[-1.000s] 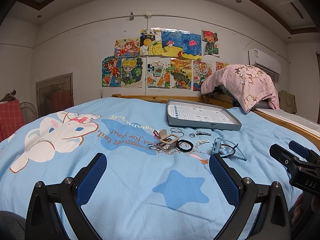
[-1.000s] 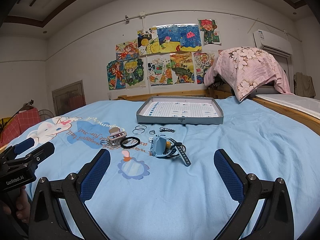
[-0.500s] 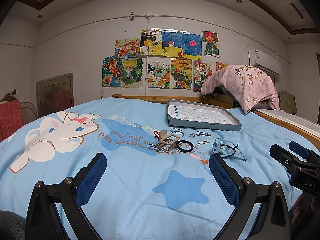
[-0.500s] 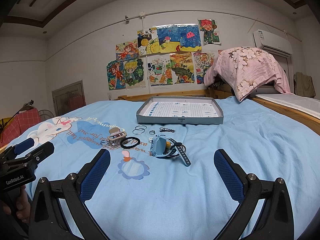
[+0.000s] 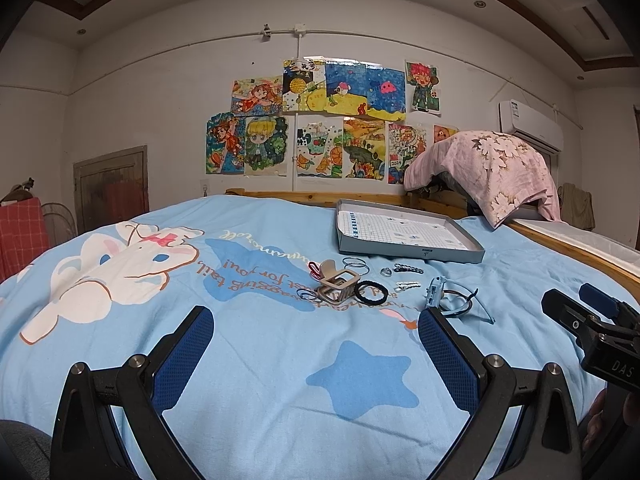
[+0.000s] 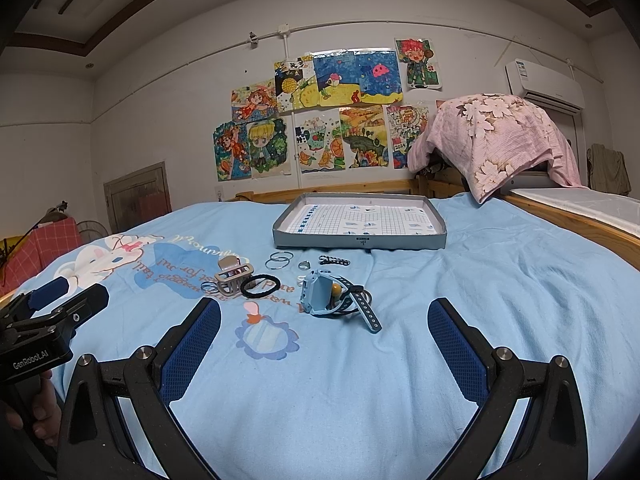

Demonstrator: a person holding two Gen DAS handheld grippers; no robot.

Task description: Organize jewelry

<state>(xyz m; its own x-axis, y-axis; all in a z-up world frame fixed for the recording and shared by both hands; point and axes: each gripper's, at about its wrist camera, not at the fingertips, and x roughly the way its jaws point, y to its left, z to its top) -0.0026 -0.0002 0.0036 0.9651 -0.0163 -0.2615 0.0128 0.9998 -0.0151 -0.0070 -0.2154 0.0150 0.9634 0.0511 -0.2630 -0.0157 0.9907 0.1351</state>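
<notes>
- The left hand-held gripper [image 5: 316, 328] hovers low over the near edge of the bed [image 5: 256, 360], jaws spread wide and empty.
- The right hand-held gripper [image 6: 324, 320] hovers alongside it, likewise released and holding nothing.
- Ahead of both, mid-bed, lies the jewelry: a beige hair claw [image 6: 233, 278], a black hair tie [image 6: 260, 285], thin rings [image 6: 279, 260] and a blue watch [image 6: 332, 298].
- Beyond them, towards the far edge, sits the grey tray [image 6: 360, 242].
</notes>
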